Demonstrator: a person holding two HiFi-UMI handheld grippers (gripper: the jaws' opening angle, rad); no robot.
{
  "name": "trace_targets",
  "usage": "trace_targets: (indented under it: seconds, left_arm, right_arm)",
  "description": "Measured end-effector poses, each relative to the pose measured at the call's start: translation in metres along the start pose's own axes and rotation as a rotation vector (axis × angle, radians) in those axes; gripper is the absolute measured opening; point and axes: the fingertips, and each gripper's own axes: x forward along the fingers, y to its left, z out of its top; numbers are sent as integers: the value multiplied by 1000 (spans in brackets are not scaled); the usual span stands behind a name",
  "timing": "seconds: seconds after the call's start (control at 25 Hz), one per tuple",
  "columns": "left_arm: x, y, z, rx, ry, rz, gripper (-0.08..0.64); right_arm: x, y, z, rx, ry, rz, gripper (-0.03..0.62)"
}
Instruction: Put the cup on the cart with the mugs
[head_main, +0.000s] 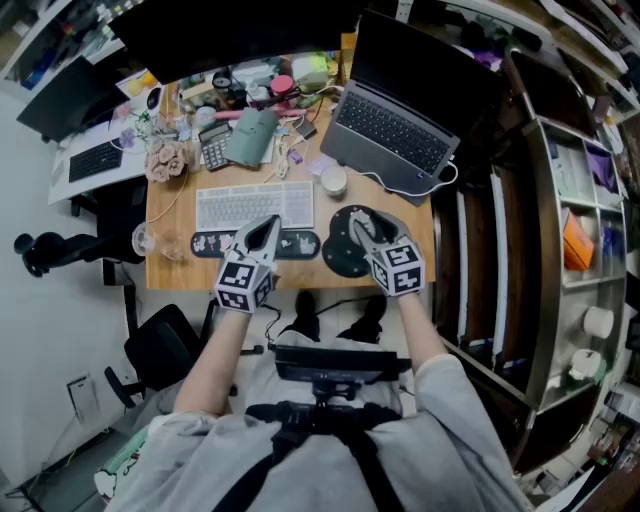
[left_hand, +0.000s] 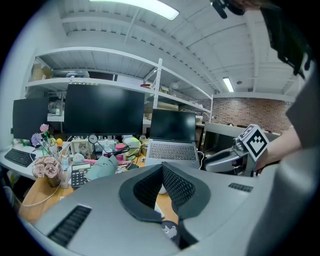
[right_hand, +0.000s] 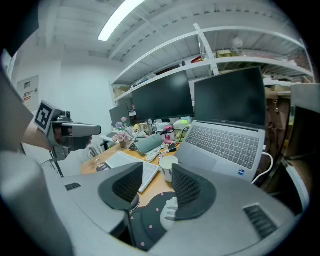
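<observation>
A white cup stands on the wooden desk between the keyboard and the laptop; in the right gripper view the cup shows just beyond the jaws. My right gripper hovers over the black mouse pad, open, with nothing between its pads. My left gripper hangs over the keyboard's front edge, its tips touching and empty. To the right, a shelved cart carries white mugs on its lower shelves.
A white keyboard, an open laptop, a round black mouse pad, a calculator, a clear glass and much clutter cover the desk. Monitors stand at the back. A dark wooden frame stands between desk and cart.
</observation>
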Motion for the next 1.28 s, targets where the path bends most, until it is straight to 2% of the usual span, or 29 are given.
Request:
trace_targets:
  seconds: [0.28, 0.4, 0.56, 0.76, 0.92, 1.08, 1.28]
  left_arm:
    - [23, 5, -11, -21, 19, -4, 3]
    - [29, 8, -13, -36, 33, -4, 3]
    - [40, 14, -17, -55, 37, -4, 3]
    - [52, 18, -22, -70, 46, -7, 3]
    - [55, 21, -33, -85, 78, -11, 3]
    - [60, 25, -35, -70, 56, -12, 3]
    - [62, 28, -35, -84, 71, -11, 3]
  right_arm:
    - [73, -7, -1, -135, 73, 70, 389]
    - [102, -12, -4, -151, 109, 75, 447]
    - [139, -20, -12, -178, 157, 86, 474]
    - [172, -30, -22, -213, 213, 96, 474]
    - [191, -34, -27, -227, 229, 111, 474]
    - [206, -35, -32, -250, 233, 128, 474]
    - [219, -36, -34, -264, 228, 144, 474]
